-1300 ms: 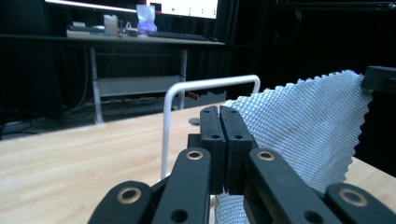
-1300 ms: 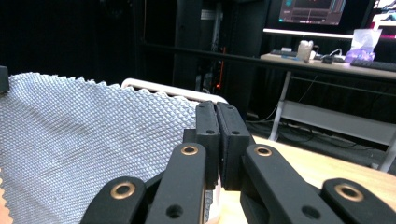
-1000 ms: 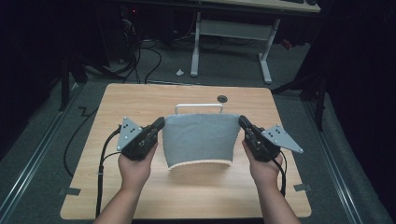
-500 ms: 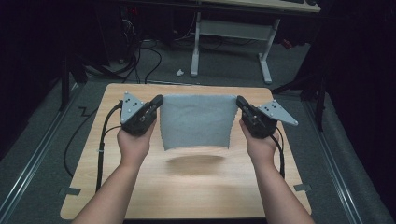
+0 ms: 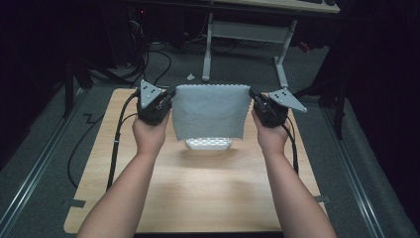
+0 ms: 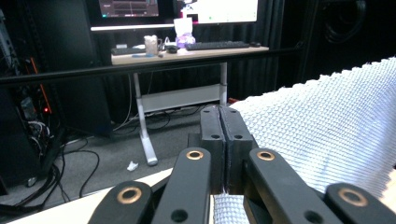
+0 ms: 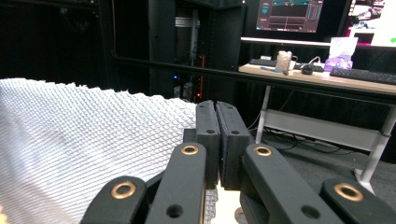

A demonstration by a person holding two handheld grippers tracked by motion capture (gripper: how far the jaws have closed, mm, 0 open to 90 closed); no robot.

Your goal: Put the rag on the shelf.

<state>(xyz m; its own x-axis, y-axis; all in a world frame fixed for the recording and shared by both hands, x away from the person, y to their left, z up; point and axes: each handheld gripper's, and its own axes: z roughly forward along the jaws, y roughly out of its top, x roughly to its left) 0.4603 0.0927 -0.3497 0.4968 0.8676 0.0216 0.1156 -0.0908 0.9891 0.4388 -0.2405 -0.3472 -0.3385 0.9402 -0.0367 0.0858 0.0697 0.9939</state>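
Note:
A pale grey waffle-weave cloth [image 5: 210, 111] hangs spread between my two grippers, above the far half of the wooden table [image 5: 198, 193]. My left gripper [image 5: 170, 101] is shut on its upper left corner, my right gripper [image 5: 251, 97] on its upper right corner. In the left gripper view the jaws [image 6: 225, 119] stand pressed together with the cloth [image 6: 322, 126] running off to the right. In the right gripper view the jaws [image 7: 216, 112] are likewise together, and the cloth [image 7: 79, 140] stretches to the left. The cloth's lower edge hangs free above the tabletop.
A white perforated object [image 5: 208, 144] lies on the table under the cloth's lower edge, partly hidden. Black cables [image 5: 116, 144] trail off the table's left side. Beyond the far edge stand a white desk frame [image 5: 245, 34] and floor cables.
Both hands have carried the cloth up and toward the far side of the table. It now hangs clear of the tabletop, and the white object beneath it shows.

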